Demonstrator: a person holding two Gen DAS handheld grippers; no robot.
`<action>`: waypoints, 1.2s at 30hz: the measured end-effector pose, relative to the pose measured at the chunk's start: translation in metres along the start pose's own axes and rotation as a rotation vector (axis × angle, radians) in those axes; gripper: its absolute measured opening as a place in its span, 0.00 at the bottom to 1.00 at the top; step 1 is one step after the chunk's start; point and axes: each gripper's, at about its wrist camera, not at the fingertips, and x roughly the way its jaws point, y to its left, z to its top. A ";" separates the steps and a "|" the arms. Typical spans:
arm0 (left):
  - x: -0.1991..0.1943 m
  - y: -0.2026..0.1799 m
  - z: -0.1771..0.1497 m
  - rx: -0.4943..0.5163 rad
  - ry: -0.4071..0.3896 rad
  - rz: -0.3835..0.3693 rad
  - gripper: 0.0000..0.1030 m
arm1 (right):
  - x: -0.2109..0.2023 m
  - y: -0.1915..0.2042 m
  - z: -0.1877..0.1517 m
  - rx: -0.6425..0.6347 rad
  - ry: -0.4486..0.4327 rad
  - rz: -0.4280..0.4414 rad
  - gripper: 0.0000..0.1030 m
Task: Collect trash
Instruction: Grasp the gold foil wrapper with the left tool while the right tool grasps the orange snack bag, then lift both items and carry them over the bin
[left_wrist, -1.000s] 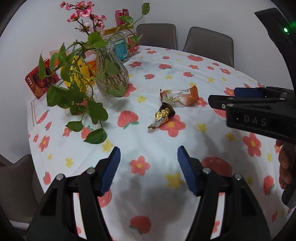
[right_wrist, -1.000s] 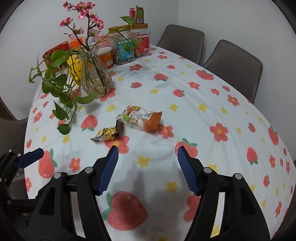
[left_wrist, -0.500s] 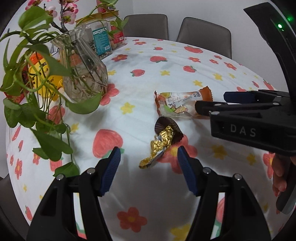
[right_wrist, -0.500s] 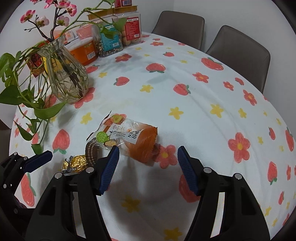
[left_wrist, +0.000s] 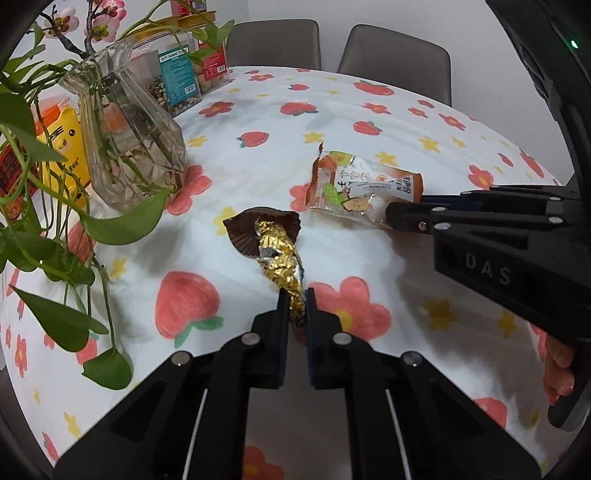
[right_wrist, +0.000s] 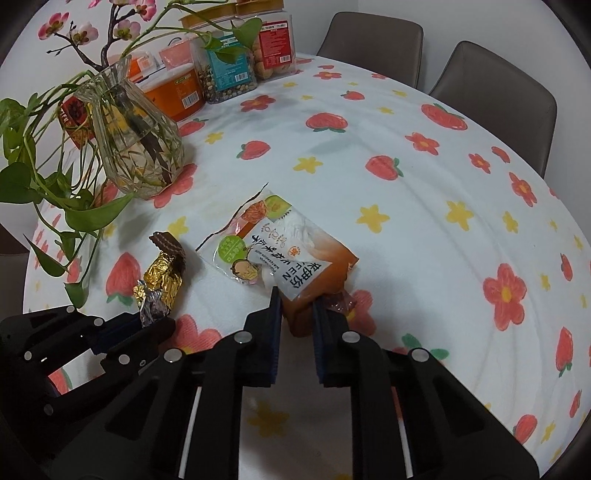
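Note:
A crumpled gold foil wrapper (left_wrist: 280, 254) with a brown paper cup (left_wrist: 251, 229) lies on the strawberry-print tablecloth (left_wrist: 369, 103). My left gripper (left_wrist: 296, 291) is closing on the foil's near end, and its pads press on it. To the right lies an orange and white snack wrapper (right_wrist: 280, 251). The jaws of my right gripper (right_wrist: 295, 295) are closing, with the wrapper's orange end pinched between the pads. From the left wrist view the right gripper (left_wrist: 402, 218) shows at the snack wrapper (left_wrist: 362, 184). The right wrist view has the left gripper (right_wrist: 159, 325) at the foil (right_wrist: 162, 280).
A glass vase (right_wrist: 136, 140) with trailing green leaves (left_wrist: 122, 221) stands close on the left of the foil. Snack jars (right_wrist: 229, 70) and boxes stand at the far left. Grey chairs (right_wrist: 495, 99) line the far side. A person's hand (left_wrist: 557, 365) holds the right gripper.
Both grippers came down to the trash with jaws wide open. Now the left has closed on the gold foil and the right on the snack wrapper's orange end.

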 end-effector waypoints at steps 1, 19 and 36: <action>0.000 0.000 0.000 0.001 -0.001 -0.002 0.08 | -0.001 0.000 -0.001 0.001 -0.003 0.001 0.11; -0.036 0.002 -0.002 -0.010 -0.052 0.006 0.08 | -0.047 0.005 -0.018 0.024 -0.055 -0.002 0.10; -0.121 -0.015 -0.051 0.062 -0.084 -0.037 0.08 | -0.137 0.011 -0.098 0.125 -0.076 -0.061 0.10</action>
